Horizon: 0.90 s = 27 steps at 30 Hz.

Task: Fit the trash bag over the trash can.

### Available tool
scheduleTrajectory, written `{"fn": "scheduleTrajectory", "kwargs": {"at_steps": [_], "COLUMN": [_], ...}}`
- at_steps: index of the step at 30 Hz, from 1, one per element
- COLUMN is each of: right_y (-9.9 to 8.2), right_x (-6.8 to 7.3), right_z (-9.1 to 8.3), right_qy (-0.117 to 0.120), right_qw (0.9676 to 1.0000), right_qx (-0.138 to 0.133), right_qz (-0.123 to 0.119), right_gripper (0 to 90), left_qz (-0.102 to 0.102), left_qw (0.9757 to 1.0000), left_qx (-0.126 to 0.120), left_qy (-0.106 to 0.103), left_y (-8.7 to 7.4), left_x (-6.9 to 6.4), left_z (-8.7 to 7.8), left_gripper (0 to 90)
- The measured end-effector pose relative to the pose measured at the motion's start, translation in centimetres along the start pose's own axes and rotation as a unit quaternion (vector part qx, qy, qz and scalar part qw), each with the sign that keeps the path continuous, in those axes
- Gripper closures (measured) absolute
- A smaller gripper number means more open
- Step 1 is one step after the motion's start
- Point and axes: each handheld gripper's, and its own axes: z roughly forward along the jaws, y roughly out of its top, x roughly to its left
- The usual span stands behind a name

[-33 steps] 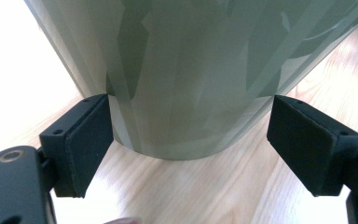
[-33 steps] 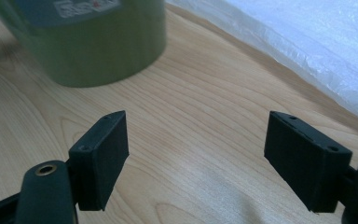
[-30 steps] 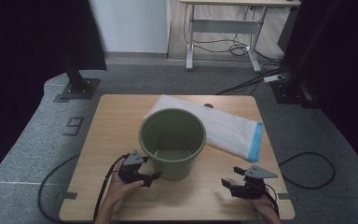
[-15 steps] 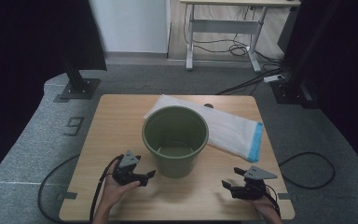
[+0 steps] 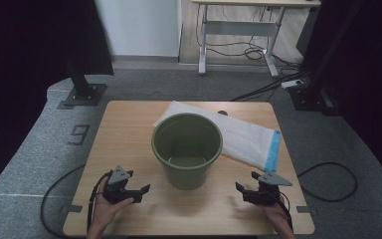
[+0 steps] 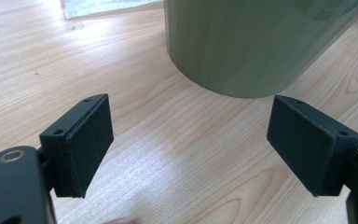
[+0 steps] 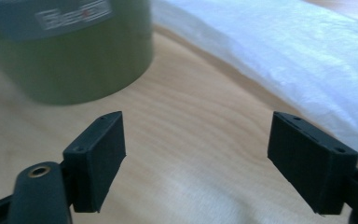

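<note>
At the centre of the frame a green bucket stands upright on the desk, its rim overlapping a white bag behind. The left hand-held gripper and right hand-held gripper flank it at lower frame, both released and empty, apparently poised to grasp.

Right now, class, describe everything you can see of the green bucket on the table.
The green bucket is a round, olive-green, plastic-looking pail with a rolled rim, tapering slightly towards its base. It stands upright and looks empty, near the middle of the wooden table. A grey label with blurred print sits on its wall in the right gripper view. Just behind it lies a white bag with a blue end. Both open grippers lie apart from it.
</note>
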Motion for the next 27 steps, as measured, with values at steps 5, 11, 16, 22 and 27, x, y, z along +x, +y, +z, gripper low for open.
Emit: {"fn": "scheduleTrajectory", "kwargs": {"at_steps": [5, 11, 16, 22, 27], "right_y": [0.4, 1.9, 3.4, 6.1, 6.2], "right_x": [-0.2, -0.7, -2.0, -2.9, -2.8], "right_z": [1.1, 3.0, 4.7, 8.7, 10.7], "right_qy": [-0.027, -0.035, -0.063, -0.065, -0.066], "right_qw": [0.9994, 0.9992, 0.9975, 0.9966, 0.9944], "right_qx": [0.009, 0.020, 0.031, 0.044, 0.072], "right_qz": [0.019, -0.006, 0.000, -0.024, -0.040], "right_gripper": [13.1, 13.8, 15.6, 19.8, 23.5], "left_qz": [-0.006, -0.015, -0.014, -0.019, -0.025], "left_qw": [1.0000, 0.9999, 0.9999, 0.9998, 0.9994], "left_qx": [-0.002, 0.004, -0.003, 0.009, -0.014], "left_qy": [0.002, 0.005, -0.008, -0.002, -0.018], "left_y": [-0.2, -0.9, -1.0, -1.9, -2.1], "left_x": [0.5, 1.1, 1.6, 2.4, 2.7], "left_z": [-0.2, -0.2, -0.1, 0.0, -1.1], "left_gripper": [14.3, 14.4, 14.5, 14.5, 14.5]}}
